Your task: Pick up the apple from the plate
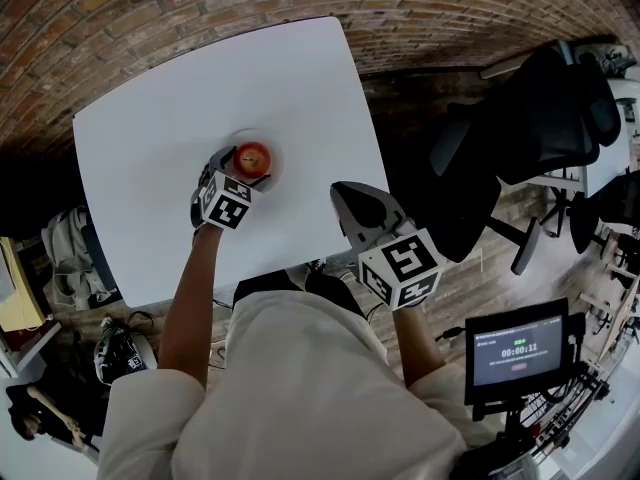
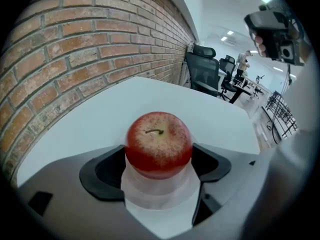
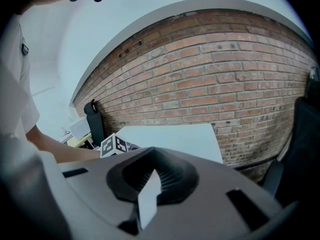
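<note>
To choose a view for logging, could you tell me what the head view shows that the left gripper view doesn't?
Head view only: the right gripper and a timer screen. Left gripper view only: the stem on the apple, with the jaws against its sides. Both: apple, table, brick wall.

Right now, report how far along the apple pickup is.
Done: left tongs reached the plate. In hand: their jaws grip the apple by its sides. Left: the lift; it looks seated on the plate. Right tongs idle, shut, empty.
</note>
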{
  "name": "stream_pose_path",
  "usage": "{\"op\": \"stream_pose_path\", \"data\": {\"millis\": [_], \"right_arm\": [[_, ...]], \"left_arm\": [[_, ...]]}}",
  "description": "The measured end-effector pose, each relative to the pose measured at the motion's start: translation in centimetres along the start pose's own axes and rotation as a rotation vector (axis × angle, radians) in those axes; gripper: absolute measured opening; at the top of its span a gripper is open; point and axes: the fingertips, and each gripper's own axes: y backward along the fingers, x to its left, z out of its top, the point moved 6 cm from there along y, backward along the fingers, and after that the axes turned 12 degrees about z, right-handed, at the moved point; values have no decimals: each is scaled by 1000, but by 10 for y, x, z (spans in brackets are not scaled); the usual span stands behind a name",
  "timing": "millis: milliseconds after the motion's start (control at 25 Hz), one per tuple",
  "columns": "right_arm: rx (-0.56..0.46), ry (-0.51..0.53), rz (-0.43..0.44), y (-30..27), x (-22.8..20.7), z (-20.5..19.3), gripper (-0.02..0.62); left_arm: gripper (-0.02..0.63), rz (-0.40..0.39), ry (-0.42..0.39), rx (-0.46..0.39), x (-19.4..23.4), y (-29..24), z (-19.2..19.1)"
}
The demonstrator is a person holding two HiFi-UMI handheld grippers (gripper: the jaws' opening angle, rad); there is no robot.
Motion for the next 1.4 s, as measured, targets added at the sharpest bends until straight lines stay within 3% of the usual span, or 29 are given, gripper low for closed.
{"op": "stream_pose_path", "data": {"millis": [1400], "right_arm": [[-4,9,27,1,2,-3,2]], "left_arm": [[394,53,38,-67,-1,10,2]]}}
